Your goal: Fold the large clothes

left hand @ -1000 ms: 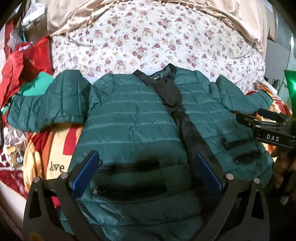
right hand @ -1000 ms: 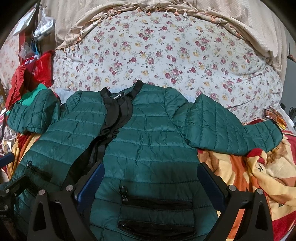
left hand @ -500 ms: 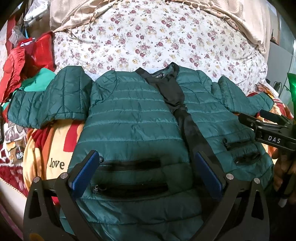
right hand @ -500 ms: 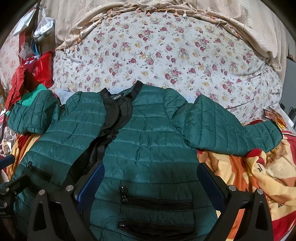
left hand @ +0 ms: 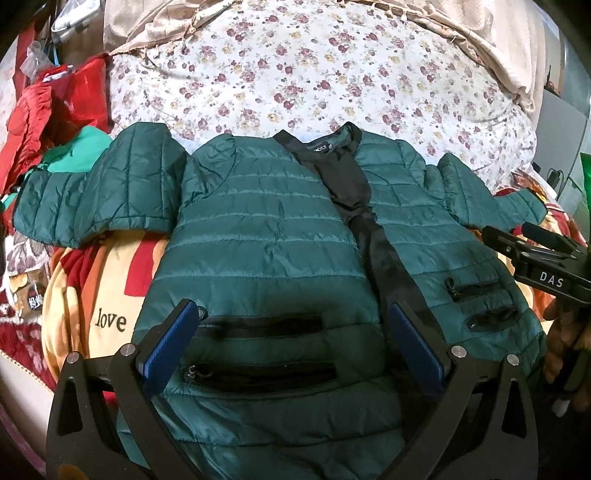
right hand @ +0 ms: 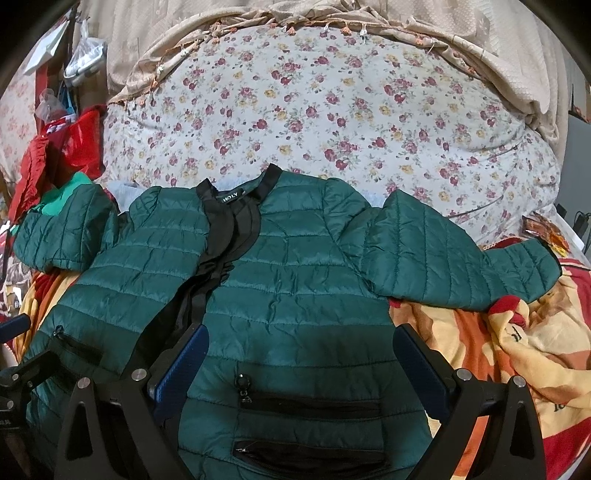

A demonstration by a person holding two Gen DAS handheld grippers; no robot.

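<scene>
A dark green quilted jacket (left hand: 266,236) with black lining and black pocket zips lies flat, front up, on the bed, both sleeves spread sideways; it also shows in the right wrist view (right hand: 295,280). My left gripper (left hand: 291,343) is open and empty, hovering over the jacket's left lower front near the pockets. My right gripper (right hand: 299,365) is open and empty over the right lower front; it also shows at the right edge of the left wrist view (left hand: 532,247). The jacket's hem is hidden below both grippers.
A floral sheet (right hand: 332,110) covers the bed behind the jacket. An orange and red blanket (right hand: 517,354) lies under the sleeves on both sides (left hand: 96,295). Red and green clothes (left hand: 48,122) are piled at the far left. A beige cover (right hand: 406,26) drapes the back.
The left gripper has drawn slightly back and lower, so the jacket sits lower in its view. The right gripper has hardly moved. Both stay open.
</scene>
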